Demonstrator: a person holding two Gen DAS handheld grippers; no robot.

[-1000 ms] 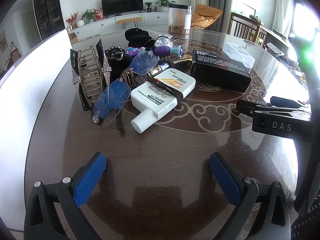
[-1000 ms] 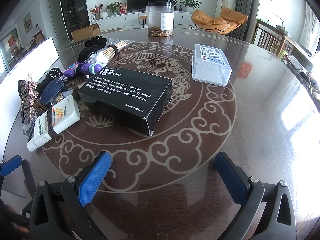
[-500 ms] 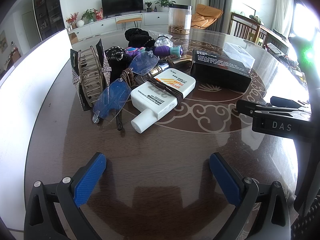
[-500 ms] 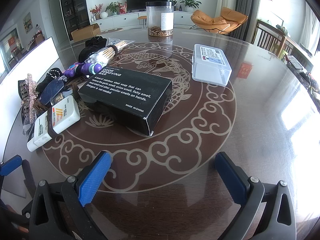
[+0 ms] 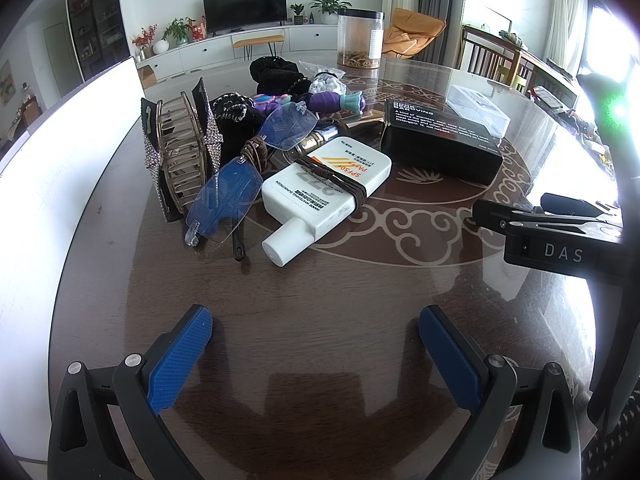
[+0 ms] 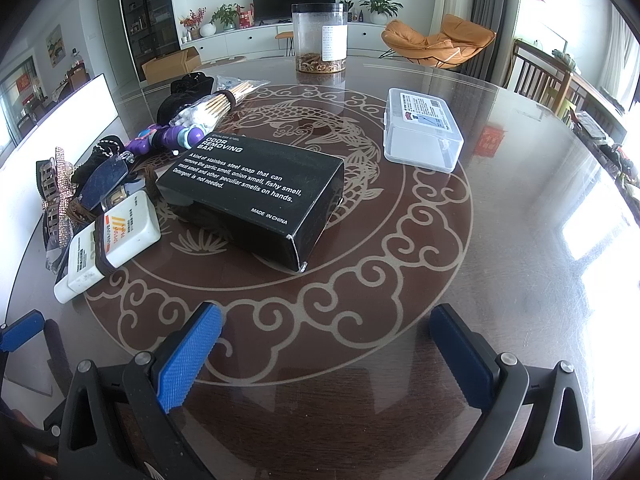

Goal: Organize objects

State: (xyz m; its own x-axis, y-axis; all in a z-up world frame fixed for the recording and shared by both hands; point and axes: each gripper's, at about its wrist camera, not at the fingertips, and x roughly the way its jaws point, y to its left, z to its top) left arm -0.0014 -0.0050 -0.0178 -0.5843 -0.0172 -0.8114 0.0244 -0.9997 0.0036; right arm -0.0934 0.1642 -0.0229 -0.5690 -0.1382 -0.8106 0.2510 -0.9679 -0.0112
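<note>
While both pairs of blue-padded fingers stand wide apart and hold nothing, the left gripper (image 5: 316, 348) hovers low over bare tabletop and the right gripper (image 6: 326, 344) does the same over the scrollwork inlay; neither touches any object, so the sorting looks not yet begun, or between picks. Just ahead of the left gripper lies the white sunscreen bottle (image 5: 326, 192), flat, cap toward the camera, with a brown cord across its middle; beside it rest the blue-lensed glasses (image 5: 248, 178), one temple tip pointing at the fingers, and behind them a rhinestone hair clip (image 5: 180, 156) stands on edge; further back sit black fabric items and a purple toy (image 5: 334, 101), heaped together. Ahead of the right gripper the black box (image 6: 256, 196) lies flat near the centre of the round table (image 6: 500, 280); the clear plastic case (image 6: 422, 130) sits well apart to its right, and a tall jar (image 6: 320, 38) stands at the far rim. A likely next move is a reach forward to the nearest item; the bottle is broad, so open jaws should straddle its narrower sides, clear of the cord and glasses.
</note>
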